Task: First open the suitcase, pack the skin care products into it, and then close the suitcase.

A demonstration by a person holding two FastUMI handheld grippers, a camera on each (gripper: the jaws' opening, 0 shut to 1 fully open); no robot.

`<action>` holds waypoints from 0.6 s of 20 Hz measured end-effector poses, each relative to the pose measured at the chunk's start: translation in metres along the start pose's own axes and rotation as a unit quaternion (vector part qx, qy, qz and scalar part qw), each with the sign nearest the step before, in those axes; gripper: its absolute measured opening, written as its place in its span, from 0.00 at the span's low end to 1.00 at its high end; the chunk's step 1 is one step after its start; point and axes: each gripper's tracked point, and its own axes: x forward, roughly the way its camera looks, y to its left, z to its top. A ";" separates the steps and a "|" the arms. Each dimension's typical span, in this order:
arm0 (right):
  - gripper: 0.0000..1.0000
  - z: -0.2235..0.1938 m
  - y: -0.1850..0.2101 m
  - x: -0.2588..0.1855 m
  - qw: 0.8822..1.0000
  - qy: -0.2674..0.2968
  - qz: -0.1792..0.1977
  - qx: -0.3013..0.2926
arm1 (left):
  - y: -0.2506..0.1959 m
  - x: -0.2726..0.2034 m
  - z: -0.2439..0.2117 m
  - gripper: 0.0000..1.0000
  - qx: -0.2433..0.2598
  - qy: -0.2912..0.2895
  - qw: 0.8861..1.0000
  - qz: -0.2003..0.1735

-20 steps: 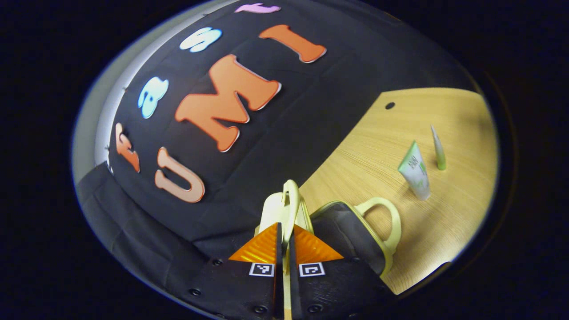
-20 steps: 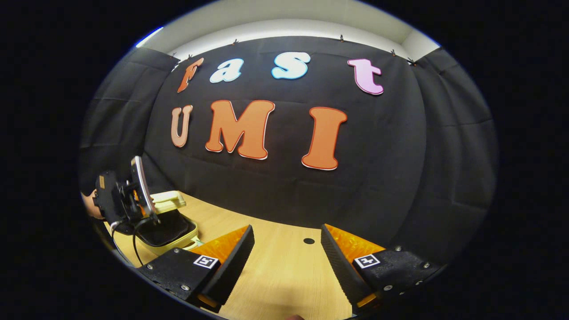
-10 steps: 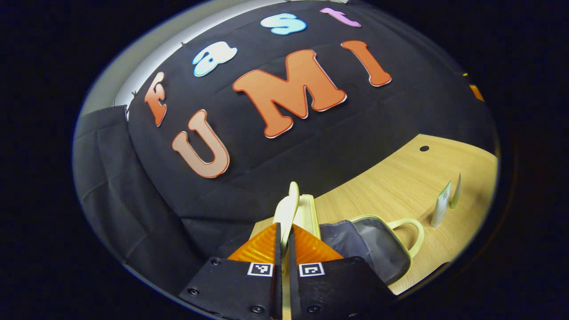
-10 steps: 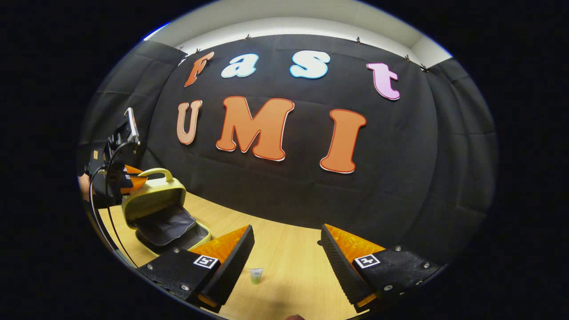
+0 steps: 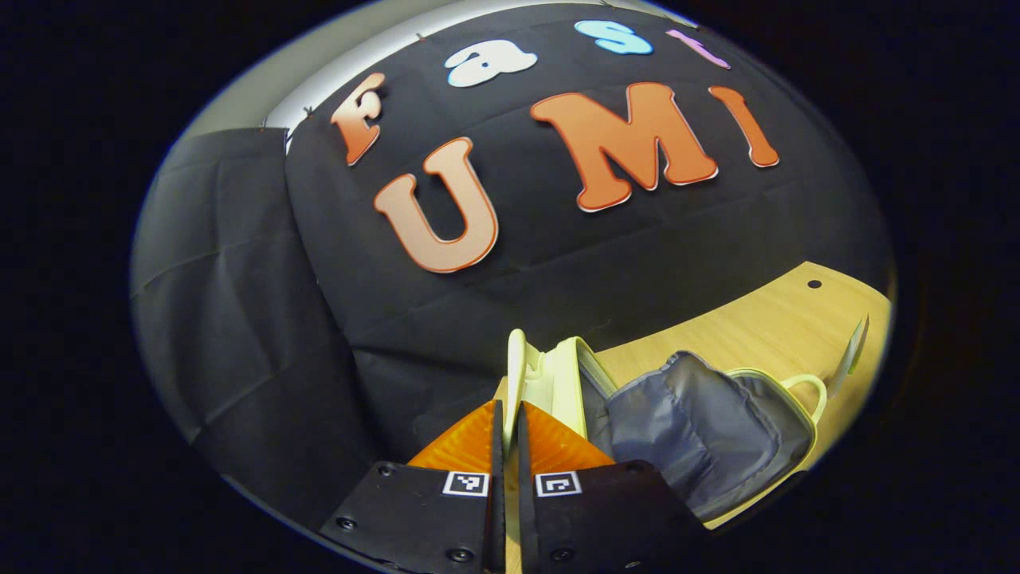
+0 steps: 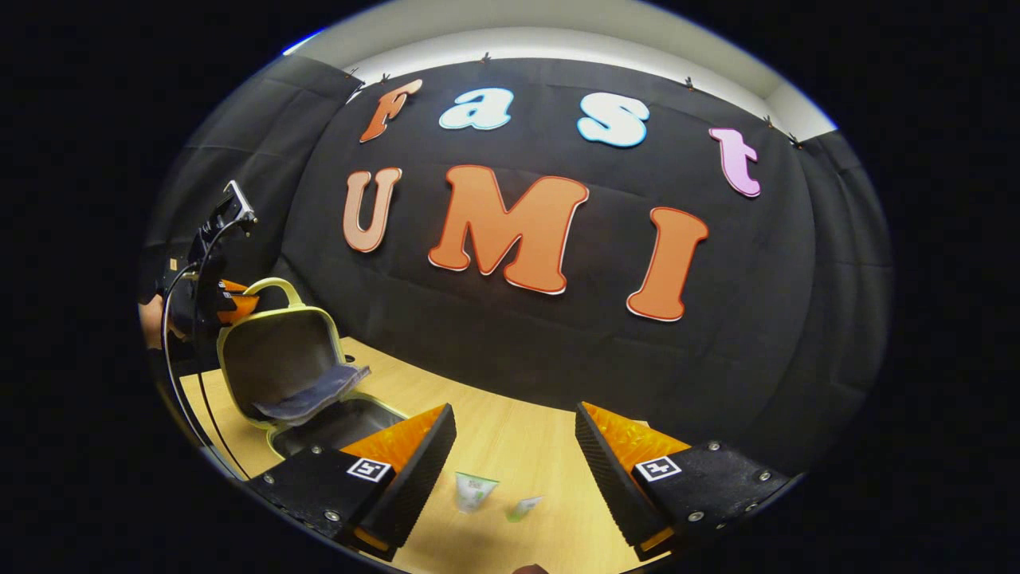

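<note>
A pale yellow suitcase (image 6: 275, 363) stands open on the wooden table, its lid (image 5: 558, 379) raised nearly upright and grey lining (image 5: 693, 430) showing inside. My left gripper (image 5: 506, 414) is shut on the lid's handle (image 5: 514, 371); in the right gripper view that left gripper (image 6: 219, 299) sits at the handle (image 6: 275, 285) on top of the lid. My right gripper (image 6: 514, 434) hangs open above the table, with two skin care tubes standing beyond its fingers: a larger white-green tube (image 6: 472, 490) and a small green tube (image 6: 522, 508). One tube (image 5: 849, 355) peeks past the case.
The lower shell's handle (image 5: 805, 392) points toward the tubes. A small dark hole (image 5: 814, 284) marks the wooden tabletop (image 6: 510, 446). A hand (image 6: 151, 327) holds the left gripper, with cables (image 6: 179, 383) hanging down beside the case.
The left gripper has swung the lid further up and back, from partly raised to nearly upright. The right gripper view has dipped, bringing both tubes into sight between its fingers.
</note>
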 end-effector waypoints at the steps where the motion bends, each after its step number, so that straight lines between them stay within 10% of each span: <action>1: 0.96 0.000 0.010 0.002 1.000 0.003 0.001 0.002 | 0.000 0.000 -0.001 0.07 -0.007 0.010 1.000 0.003; 12: 0.96 -0.006 0.053 0.005 0.999 0.048 -0.006 0.000 | 0.001 0.003 -0.010 0.07 -0.050 0.116 0.992 0.018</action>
